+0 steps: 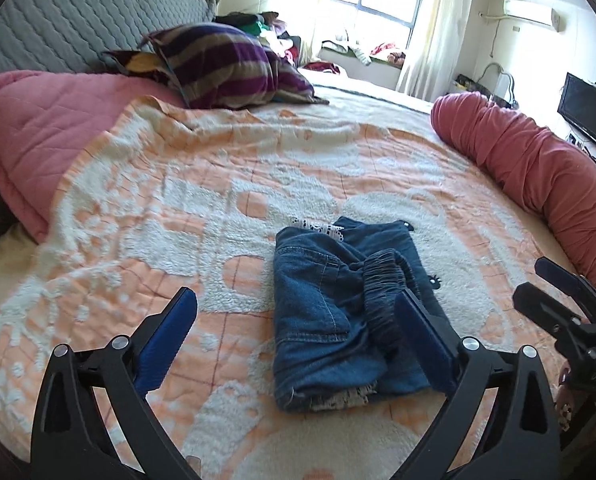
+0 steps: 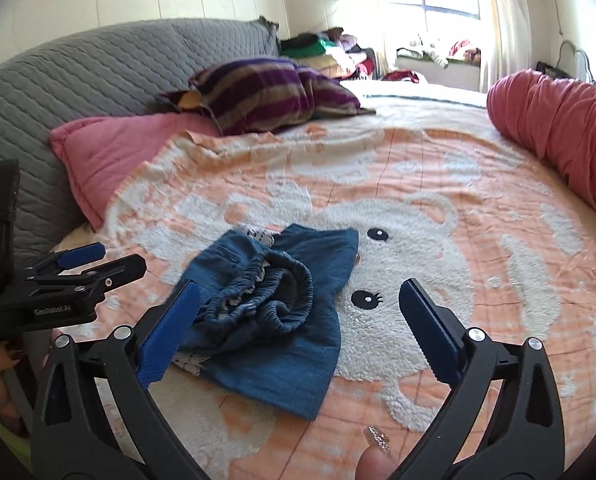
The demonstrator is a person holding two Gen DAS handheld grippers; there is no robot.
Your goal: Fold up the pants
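The dark blue denim pants (image 1: 337,312) lie as a compact folded bundle on the orange-and-white fleece bear-pattern blanket (image 1: 178,200) that covers the bed. The gathered elastic waistband (image 2: 274,292) sits bunched on top of the bundle, and white lace trim shows at the near and far edges. Judged from this layout, the fold is largely complete; the raised waistband may need flattening.

The left gripper (image 1: 298,332) is released, fingers spread wide and holding nothing. In the left wrist view its right finger (image 1: 421,336) lies at the right near edge of the bundle; whether it touches the denim cannot be told. Its left finger (image 1: 170,336) is well apart over bare blanket.

The right gripper (image 2: 298,316) is also released and empty. In the right wrist view its left finger (image 2: 174,328) overlaps the left near edge of the pants, and its right finger (image 2: 429,328) hovers over the white bear face, apart from the cloth.

Both grippers approach from the near side, probably so that the bundle stays in view between the spread fingers.

A purple-striped pillow (image 1: 226,64) and a rolled red quilt (image 1: 537,176) lie far from the pants.
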